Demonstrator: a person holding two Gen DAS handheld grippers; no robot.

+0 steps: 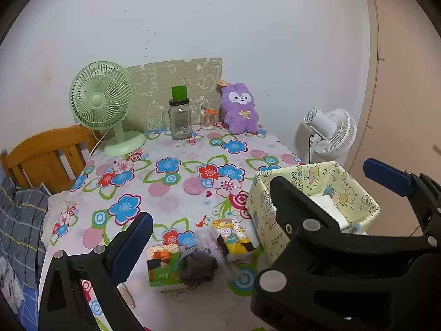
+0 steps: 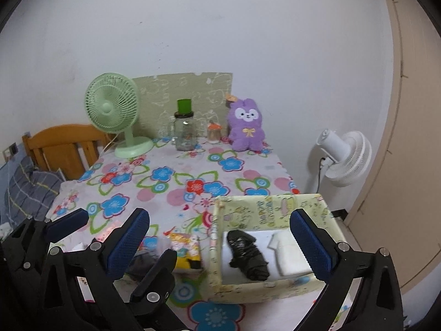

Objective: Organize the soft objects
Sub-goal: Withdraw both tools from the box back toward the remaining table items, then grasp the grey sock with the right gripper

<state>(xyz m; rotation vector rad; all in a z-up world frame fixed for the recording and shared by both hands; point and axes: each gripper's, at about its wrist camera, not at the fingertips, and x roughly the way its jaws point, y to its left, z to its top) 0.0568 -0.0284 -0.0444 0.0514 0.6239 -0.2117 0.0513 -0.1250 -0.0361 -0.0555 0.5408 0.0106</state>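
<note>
Well, over on the left a green desk fan (image 2: pixel 111 110) stood at the back of the desk (image 2: pixel 171 176), which wore a flowered cloth. Next along sat a glass jar (image 2: pixel 185 132) with a green cup (image 2: pixel 184 106) perched on its lid, then a small container of cotton swabs (image 1: pixel 207 118), and a purple plush bunny (image 2: pixel 247 124) propped upright against the wall.

Down at the near edge, the left gripper (image 2: pixel 110 227) hung with its blue pads spread apart and nothing between them. Just ahead of it lay a green printed packet (image 1: pixel 162 267), touching a bunched grey sock (image 1: pixel 197 267), and beside that a yellow cartoon packet (image 1: pixel 234 237) pressed up near the box.

Moving right, there was the container that mattered: a pale yellow fabric storage box (image 2: pixel 264 212) printed with cartoons, sitting on the desk's right side. Inside it, a rolled black sock (image 2: pixel 248 256) lay lengthwise toward the left, and a folded white cloth (image 2: pixel 289 256) sat just beside it on the right, the two apart by a sliver of the box's white floor.

The right gripper (image 2: pixel 219 241) was over that box, its jaws spread as wide as they go, gripping nothing; the socks and cloth lay loose below.

Off the desk at far right, a white fan (image 2: pixel 346 160) stood by the wall.
</note>
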